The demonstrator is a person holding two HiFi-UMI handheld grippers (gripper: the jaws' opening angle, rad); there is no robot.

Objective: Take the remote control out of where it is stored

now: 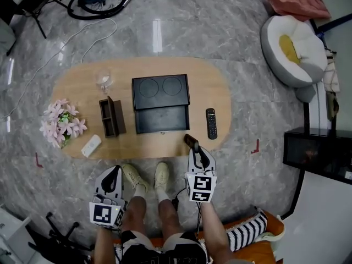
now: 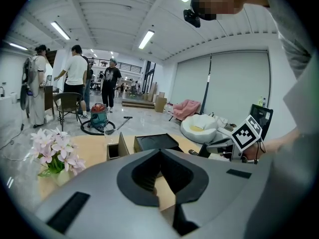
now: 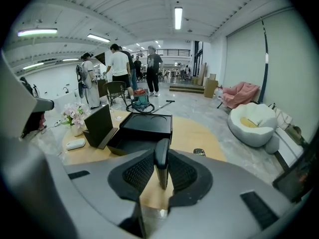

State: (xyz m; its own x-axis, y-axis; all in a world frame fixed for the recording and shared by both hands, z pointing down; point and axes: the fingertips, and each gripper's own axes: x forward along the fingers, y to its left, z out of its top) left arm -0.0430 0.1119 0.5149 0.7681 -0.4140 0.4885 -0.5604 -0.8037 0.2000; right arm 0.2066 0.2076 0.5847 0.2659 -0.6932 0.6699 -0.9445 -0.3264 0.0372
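A slim black remote control (image 1: 191,142) (image 3: 161,159) stands upright between the pads of my right gripper (image 1: 194,149) (image 3: 160,172), which is shut on it just off the table's near edge. Beyond it the black storage box (image 1: 160,91) (image 3: 147,123) sits mid-table with its front drawer (image 1: 162,119) pulled out. My left gripper (image 1: 114,174) (image 2: 160,183) hangs lower left, short of the table's near edge and beside the person's knee. Its jaws stand a little apart with nothing between them.
A second black remote (image 1: 211,123) (image 3: 199,152) lies on the oval wooden table (image 1: 214,87) right of the box. At left are a black upright holder (image 1: 111,117), a white remote (image 1: 91,145), pink flowers (image 1: 61,124) and a glass (image 1: 104,80). People stand far behind.
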